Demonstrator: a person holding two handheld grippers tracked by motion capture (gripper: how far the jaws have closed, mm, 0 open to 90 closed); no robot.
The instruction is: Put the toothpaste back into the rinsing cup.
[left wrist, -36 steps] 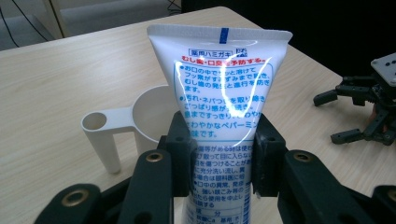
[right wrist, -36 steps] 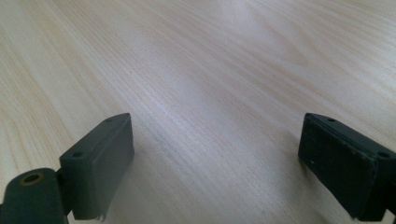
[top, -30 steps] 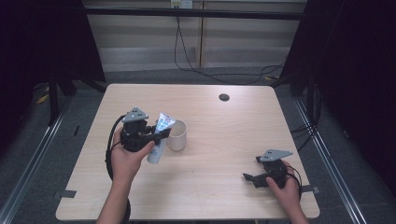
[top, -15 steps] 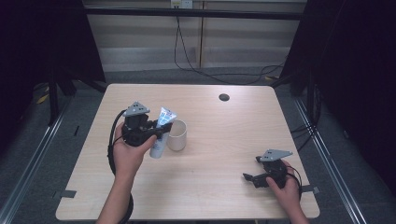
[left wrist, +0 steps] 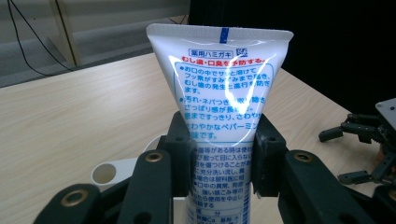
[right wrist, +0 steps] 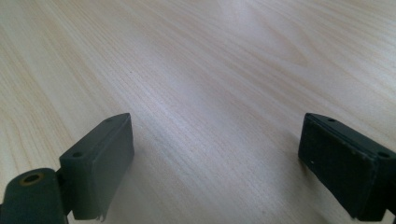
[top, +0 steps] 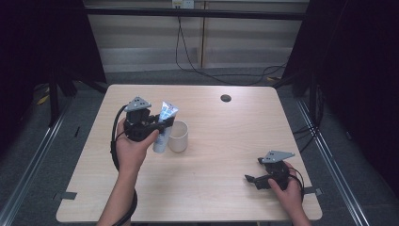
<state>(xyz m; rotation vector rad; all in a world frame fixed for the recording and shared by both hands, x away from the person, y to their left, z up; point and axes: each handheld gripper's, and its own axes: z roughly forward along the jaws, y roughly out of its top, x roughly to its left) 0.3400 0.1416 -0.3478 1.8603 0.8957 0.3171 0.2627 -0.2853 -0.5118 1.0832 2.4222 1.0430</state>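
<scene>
A white toothpaste tube [top: 164, 125] with blue and red print stands upright, crimped end up, just left of a white cup [top: 178, 136]. My left gripper [top: 159, 125] is shut on the tube's middle. In the left gripper view the tube [left wrist: 223, 93] rises between the two black jaws, with the cup's rim [left wrist: 112, 171] low behind them. My right gripper [top: 250, 180] rests at the table's front right, open, nothing between its fingers [right wrist: 100, 161]. That right gripper [left wrist: 362, 135] also shows far off at the right of the left gripper view.
The light wooden table [top: 226, 155] has a round black grommet [top: 226, 98] near its far edge. Metal rails and cables run on the floor around the table. Bare wood [right wrist: 210, 93] lies under the right gripper.
My left gripper has carried the tube slightly up and toward the far side, more upright beside the cup. The right gripper has stayed still.
</scene>
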